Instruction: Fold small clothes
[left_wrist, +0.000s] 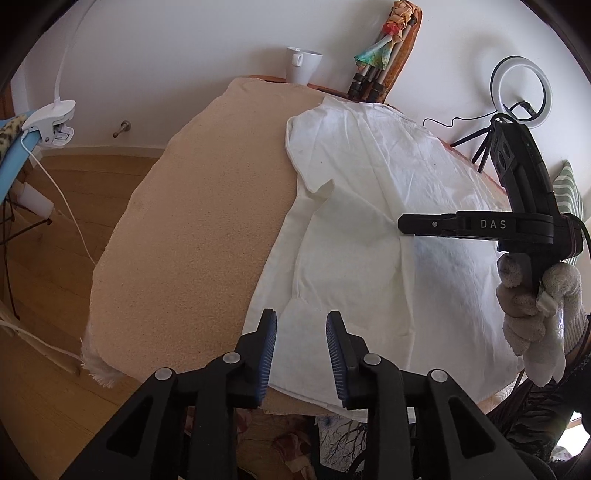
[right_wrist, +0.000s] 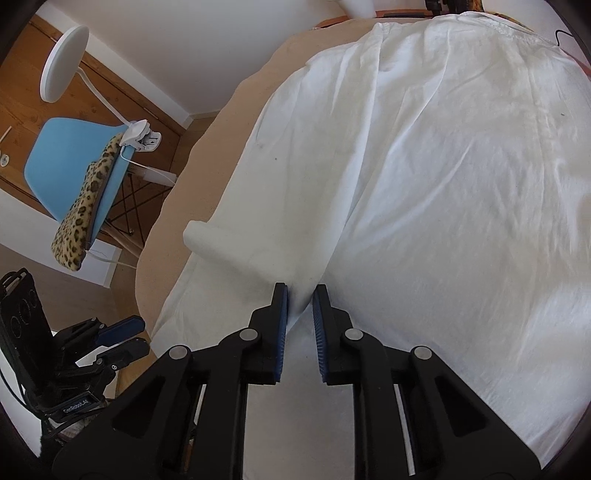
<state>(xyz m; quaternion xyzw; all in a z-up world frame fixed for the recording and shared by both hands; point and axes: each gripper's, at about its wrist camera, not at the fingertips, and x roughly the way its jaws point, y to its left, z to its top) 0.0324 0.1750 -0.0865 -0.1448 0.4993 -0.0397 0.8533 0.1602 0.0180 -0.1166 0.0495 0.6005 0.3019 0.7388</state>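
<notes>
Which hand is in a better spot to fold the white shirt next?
Probably the right. Its tongs are low on the white shirt, pads on either side of a raised crease near the sleeve. The left tongs sit at the shirt's near edge with nothing between them.

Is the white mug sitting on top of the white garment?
No, the white mug stands at the far edge of the table, beyond the beige cloth and clear of the white garment.

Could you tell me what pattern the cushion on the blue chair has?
Leopard print cushion, clearest in the right wrist view.
</notes>
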